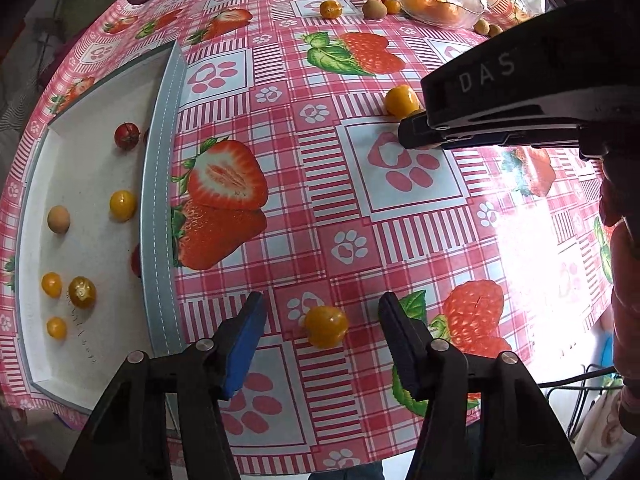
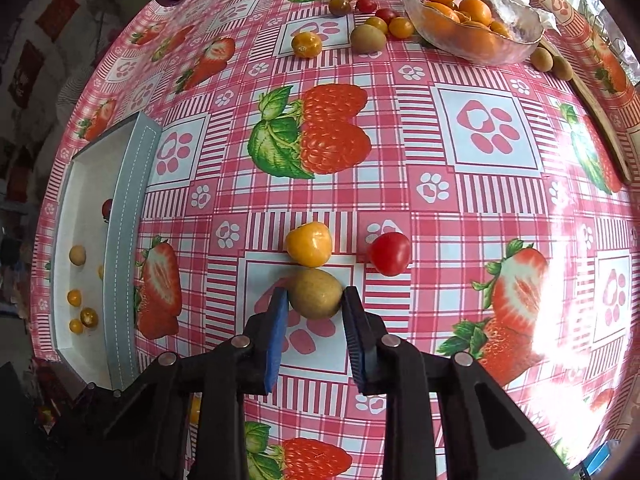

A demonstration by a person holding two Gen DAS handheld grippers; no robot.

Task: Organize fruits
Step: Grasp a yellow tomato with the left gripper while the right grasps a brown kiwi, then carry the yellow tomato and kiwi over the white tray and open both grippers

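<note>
My left gripper [image 1: 322, 312] is open around a yellow-orange tomato [image 1: 326, 326] that lies on the tablecloth between its fingers without touching them. My right gripper [image 2: 316, 300] is shut on a tan-green round fruit [image 2: 316, 294] resting on the table; the gripper also shows in the left wrist view [image 1: 416, 134]. Just beyond that fruit lie a yellow tomato [image 2: 309, 244] and a red tomato [image 2: 390, 253]. A white tray with a grey rim [image 1: 160, 184] at the left holds several small fruits: yellow tomatoes [image 1: 123, 205], a red one [image 1: 127, 135], a tan one [image 1: 58, 219].
A glass bowl [image 2: 516, 12] of oranges stands at the far right. Several loose small fruits [image 2: 306, 44] lie beside it at the far side. The tray also shows at the left in the right wrist view [image 2: 128, 220]. A wooden board [image 2: 600, 128] lies along the right edge.
</note>
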